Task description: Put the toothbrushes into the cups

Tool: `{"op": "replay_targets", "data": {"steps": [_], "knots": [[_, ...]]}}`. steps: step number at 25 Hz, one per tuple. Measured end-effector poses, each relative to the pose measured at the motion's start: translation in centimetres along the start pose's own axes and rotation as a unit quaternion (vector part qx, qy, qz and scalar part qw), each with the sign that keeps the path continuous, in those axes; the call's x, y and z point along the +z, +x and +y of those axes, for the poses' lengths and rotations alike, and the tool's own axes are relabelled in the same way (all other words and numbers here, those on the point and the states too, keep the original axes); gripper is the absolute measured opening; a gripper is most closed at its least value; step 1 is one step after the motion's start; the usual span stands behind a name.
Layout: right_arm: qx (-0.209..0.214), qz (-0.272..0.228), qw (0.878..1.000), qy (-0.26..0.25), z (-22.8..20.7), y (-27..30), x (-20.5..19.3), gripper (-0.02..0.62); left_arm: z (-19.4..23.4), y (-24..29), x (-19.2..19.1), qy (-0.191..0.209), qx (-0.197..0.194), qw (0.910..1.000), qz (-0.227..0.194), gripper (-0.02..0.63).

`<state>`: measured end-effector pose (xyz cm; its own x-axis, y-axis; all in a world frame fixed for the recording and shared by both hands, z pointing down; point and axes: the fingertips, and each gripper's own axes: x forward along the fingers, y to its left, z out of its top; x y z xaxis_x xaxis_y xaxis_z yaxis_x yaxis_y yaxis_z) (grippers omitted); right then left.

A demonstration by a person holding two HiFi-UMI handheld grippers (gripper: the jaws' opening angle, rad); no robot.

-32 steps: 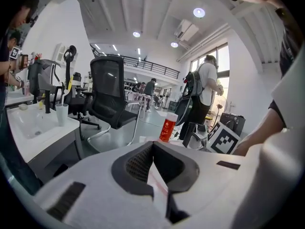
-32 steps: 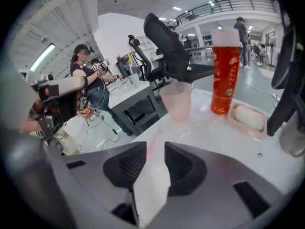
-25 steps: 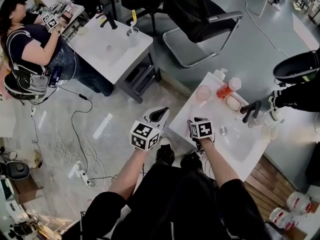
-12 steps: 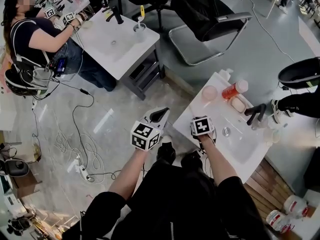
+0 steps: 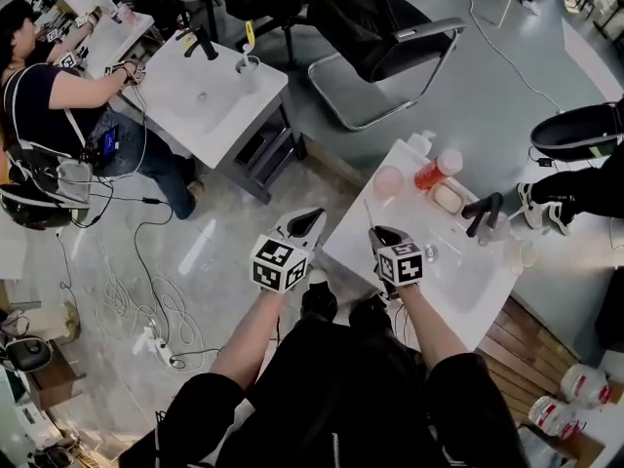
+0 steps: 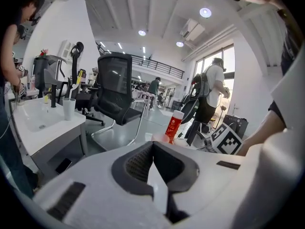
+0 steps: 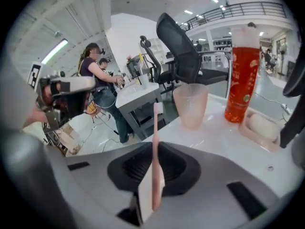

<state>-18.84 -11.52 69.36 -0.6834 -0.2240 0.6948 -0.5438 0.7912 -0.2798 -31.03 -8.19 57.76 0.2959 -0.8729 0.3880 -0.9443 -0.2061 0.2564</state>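
pink and slim, the toothbrush (image 7: 155, 147) stands upright in the right tool (image 7: 153, 178), whose jaws are pinched narrow on the lower part of the handle. the stem is a plain, straight pastel stick, and the head at the top carries a paler block of bristles. from the head view the brush shows as a thin line rising out of the tool, over the near left part of the white desk (image 5: 353, 234). ahead of it stands the cup (image 7: 190, 104), frosted pink, see-through and upright, well apart from the brush. a red bottle (image 7: 243, 80) stands just beside the cup, with a soap dish (image 7: 261, 127) next to it and a dark faucet (image 5: 483, 213) further along. the left tool (image 5: 310, 220) hangs off the desk's left edge above the floor, jaws together with nothing between them.
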Motion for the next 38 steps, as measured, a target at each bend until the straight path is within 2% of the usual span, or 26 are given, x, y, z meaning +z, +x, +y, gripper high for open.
{"op": "replay_targets", "data": {"steps": [3,7,12,17,22,29,35,38], "knots": [[0.014,-0.07,0.997,-0.002,0.1,-2.5,2.3,0.048,-0.7,1.0,0.6,0.006,-0.012,0.9999,-0.001,0.002],[0.022,-0.156,0.987,-0.011,-0.4,-5.7,4.8,0.049,-1.6,2.4,1.5,0.014,-0.028,0.9995,-0.004,0.002],[0.013,-0.213,0.977,-0.003,-1.7,-8.2,7.5,0.049,-2.5,4.0,2.7,0.023,-0.045,0.9987,-0.005,0.002],[0.004,-0.263,0.965,0.006,-2.9,-9.5,12.3,0.049,-2.4,4.6,3.4,0.027,-0.049,0.9984,-0.004,0.002],[-0.004,-0.288,0.958,0.002,-4.0,-8.6,16.5,0.049,-1.3,4.5,3.7,0.021,-0.041,0.9989,-0.006,0.002],[-0.038,-0.311,0.949,0.026,-6.9,-5.9,20.9,0.049,1.1,3.9,2.9,0.013,-0.023,0.9996,0.002,0.002],[-0.049,-0.295,0.953,0.051,-8.9,-2.8,21.0,0.048,3.1,3.4,2.4,0.004,-0.006,0.9999,0.009,0.002],[-0.051,-0.286,0.956,0.037,-9.2,-1.9,20.4,0.048,3.9,3.6,2.0,0.0,-0.002,0.9999,0.014,0.002]]}}
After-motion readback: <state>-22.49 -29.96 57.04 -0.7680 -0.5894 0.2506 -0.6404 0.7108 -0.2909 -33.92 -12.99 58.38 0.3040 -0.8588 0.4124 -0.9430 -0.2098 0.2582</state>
